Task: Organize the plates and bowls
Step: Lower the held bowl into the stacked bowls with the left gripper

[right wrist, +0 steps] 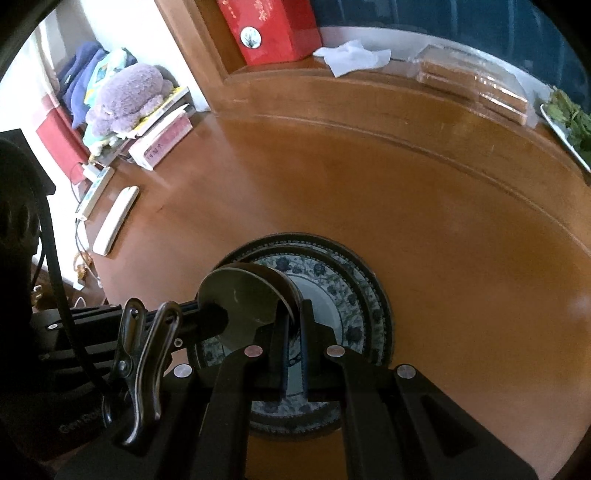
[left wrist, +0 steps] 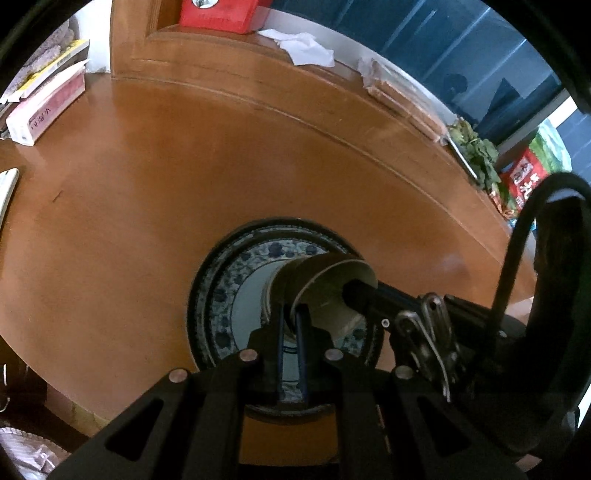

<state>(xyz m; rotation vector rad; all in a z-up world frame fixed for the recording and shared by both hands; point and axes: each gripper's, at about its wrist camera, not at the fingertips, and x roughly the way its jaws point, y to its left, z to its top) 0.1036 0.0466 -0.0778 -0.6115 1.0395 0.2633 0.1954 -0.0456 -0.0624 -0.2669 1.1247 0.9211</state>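
A small grey bowl (left wrist: pixel 328 284) is held tilted over a stack of blue-and-white patterned plates (left wrist: pixel 225 291) on the brown wooden table (left wrist: pixel 155 206). My left gripper (left wrist: pixel 291 314) is shut on the bowl's near rim. My right gripper (right wrist: pixel 291 314) is shut on the opposite rim of the same bowl (right wrist: pixel 240 295), above the plates (right wrist: pixel 351 295). The right gripper's body shows in the left wrist view (left wrist: pixel 424 310), and the left gripper's body shows in the right wrist view (right wrist: pixel 147 325).
A red box (right wrist: pixel 269 29), a crumpled tissue (right wrist: pixel 354 55) and a clear pack of biscuits (right wrist: pixel 472 85) lie along the far edge. A dish of greens (right wrist: pixel 569 122) is far right. Books (right wrist: pixel 162 140), a plush toy (right wrist: pixel 129 96) and a white remote (right wrist: pixel 114 221) are at left.
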